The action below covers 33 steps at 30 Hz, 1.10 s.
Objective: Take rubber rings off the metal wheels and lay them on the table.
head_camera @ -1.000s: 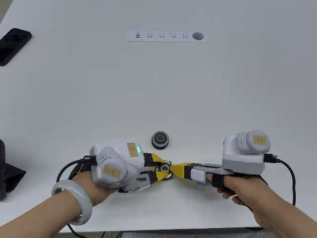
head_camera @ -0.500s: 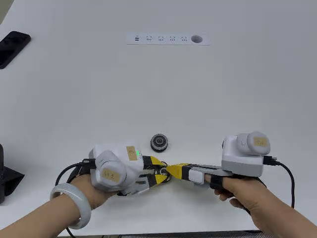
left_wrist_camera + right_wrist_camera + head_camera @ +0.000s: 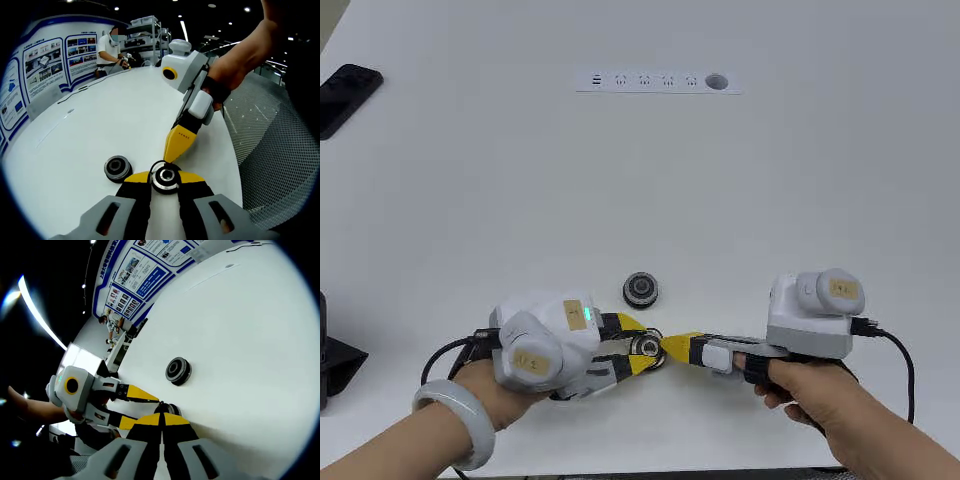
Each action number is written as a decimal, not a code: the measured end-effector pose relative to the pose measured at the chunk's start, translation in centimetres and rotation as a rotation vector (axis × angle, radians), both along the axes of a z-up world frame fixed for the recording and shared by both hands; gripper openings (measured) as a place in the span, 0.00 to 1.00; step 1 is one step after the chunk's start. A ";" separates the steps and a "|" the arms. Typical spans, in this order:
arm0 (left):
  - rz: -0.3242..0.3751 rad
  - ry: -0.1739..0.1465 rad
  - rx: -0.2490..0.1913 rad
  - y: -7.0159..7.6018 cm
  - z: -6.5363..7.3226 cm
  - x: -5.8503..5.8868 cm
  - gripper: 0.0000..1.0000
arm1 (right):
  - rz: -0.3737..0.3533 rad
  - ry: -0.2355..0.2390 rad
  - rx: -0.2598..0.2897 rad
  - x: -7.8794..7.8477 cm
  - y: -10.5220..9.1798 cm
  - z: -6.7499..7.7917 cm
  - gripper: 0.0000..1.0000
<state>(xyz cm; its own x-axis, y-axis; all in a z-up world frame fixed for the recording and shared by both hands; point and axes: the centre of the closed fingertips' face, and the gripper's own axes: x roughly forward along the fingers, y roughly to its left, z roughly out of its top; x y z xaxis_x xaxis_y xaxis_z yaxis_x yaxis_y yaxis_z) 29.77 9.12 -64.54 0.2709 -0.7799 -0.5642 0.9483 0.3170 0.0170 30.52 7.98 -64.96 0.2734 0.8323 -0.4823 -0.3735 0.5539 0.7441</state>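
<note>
The left gripper (image 3: 642, 345) is clamping a metal wheel (image 3: 166, 179) between its fingers over the near table (image 3: 770, 180); the right gripper (image 3: 161, 418), fingers pressed together, is touching its rim, probably needing a firmer bite before peeling the rubber ring (image 3: 153, 180) rightward.

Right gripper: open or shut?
Shut. The yellow jaws of the right gripper meet with no gap in its own view, tip at the wheel clamped in the left gripper.
</note>
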 end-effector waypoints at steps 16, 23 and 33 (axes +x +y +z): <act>0.033 0.012 -0.033 0.7 -0.2 -0.4 0.54 | 0.003 -0.001 0.043 -0.4 0.6 1.3 0.02; 0.075 0.019 -0.034 1.7 -0.6 -0.2 0.64 | -0.017 -0.005 0.078 -0.4 0.4 2.2 0.02; 0.119 0.029 -0.048 2.4 -0.6 0.1 0.69 | -0.129 -0.012 0.079 1.1 -2.8 2.3 0.02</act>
<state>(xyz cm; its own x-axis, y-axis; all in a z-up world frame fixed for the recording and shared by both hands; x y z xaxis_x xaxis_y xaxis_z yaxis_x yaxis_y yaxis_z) 29.90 11.51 -65.14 0.3468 -0.7696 -0.5361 0.9039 0.4268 -0.0281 31.64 5.22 -62.62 0.3860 0.8252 -0.4124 -0.3121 0.5376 0.7833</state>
